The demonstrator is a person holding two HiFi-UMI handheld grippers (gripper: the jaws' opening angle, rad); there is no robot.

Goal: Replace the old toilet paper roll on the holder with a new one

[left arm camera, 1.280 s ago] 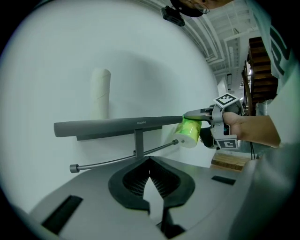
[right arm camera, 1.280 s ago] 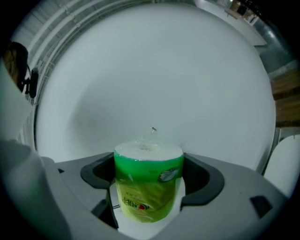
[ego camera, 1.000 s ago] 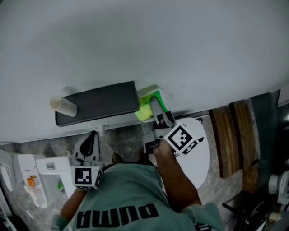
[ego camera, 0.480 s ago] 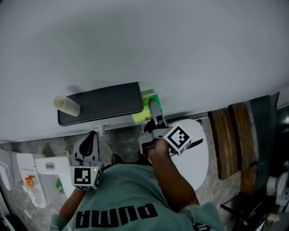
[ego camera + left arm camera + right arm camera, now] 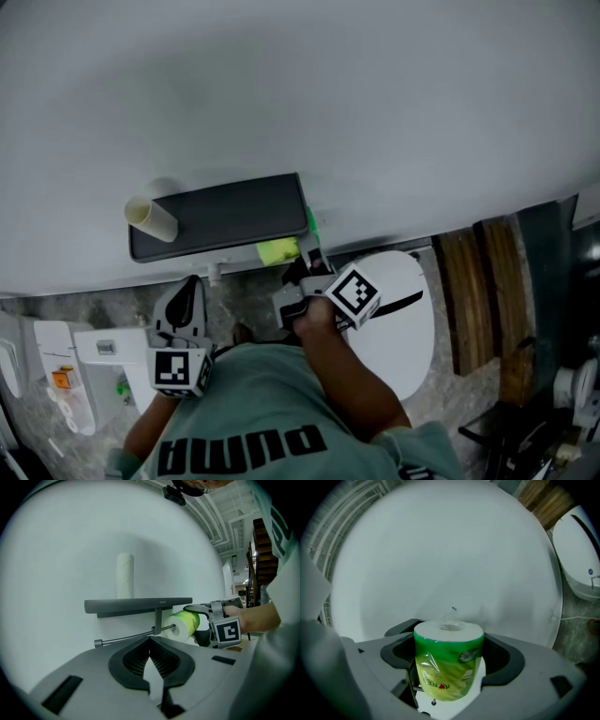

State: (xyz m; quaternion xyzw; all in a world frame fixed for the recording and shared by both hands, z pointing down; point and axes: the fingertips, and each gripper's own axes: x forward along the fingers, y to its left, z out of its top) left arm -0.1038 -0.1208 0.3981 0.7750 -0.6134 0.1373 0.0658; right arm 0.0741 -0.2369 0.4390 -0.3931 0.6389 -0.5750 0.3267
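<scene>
**New roll at the holder rod**

Right gripper (image 5: 298,272) is clamped on the wrapped toilet paper roll (image 5: 449,665), held just under the right end of the dark shelf (image 5: 225,216). The roll's core meets the holder rod (image 5: 126,637) next to the bracket; we can't tell if it's threaded. Left gripper (image 5: 190,286) hangs below with its jaws together, empty. The old cardboard tube (image 5: 150,218) stands on the shelf's left end. To do this well, we'd keep the core in line with the rod and slide straight. The plastic wrap over the core may snag.
</scene>
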